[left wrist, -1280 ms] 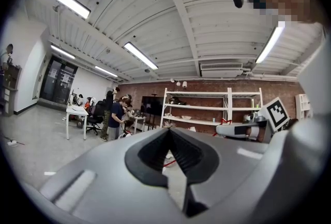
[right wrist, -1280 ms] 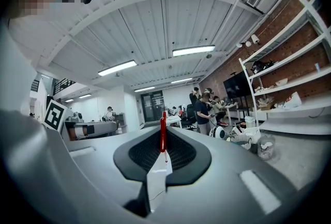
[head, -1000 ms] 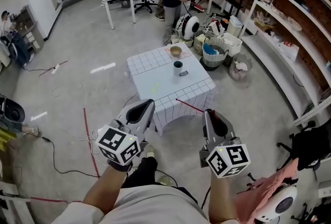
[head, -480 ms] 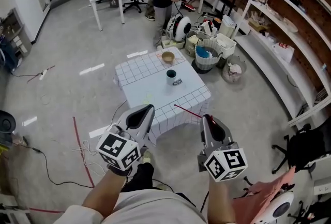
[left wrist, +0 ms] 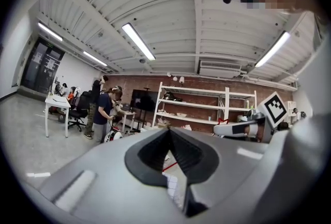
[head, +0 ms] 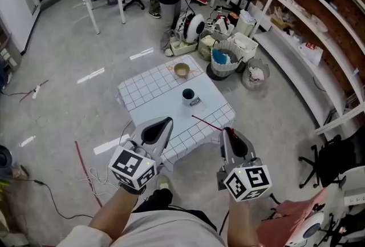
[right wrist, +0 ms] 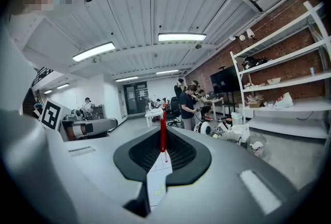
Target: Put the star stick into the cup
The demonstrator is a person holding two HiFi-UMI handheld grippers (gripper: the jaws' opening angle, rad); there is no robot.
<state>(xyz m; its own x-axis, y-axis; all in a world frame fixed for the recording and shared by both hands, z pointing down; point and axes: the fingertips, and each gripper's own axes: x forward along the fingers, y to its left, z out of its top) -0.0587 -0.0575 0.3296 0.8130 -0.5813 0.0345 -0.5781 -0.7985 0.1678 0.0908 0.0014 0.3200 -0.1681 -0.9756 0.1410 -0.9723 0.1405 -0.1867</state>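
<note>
You held the right gripper clamped on the red stick, its long axis pointing up-left toward the table. The left gripper was closed and empty.

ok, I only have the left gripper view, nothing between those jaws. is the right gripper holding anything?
Observer: Yes, the right gripper is shut on a thin red stick, which pokes out ahead of its jaws.
Operator: where's the cup?
Observer: A dark cup stands upright on the white grid-patterned table, ahead of both grippers.
Operator: anything else up there?
Observer: A small wooden bowl sits beyond the cup, apart from it.
</note>
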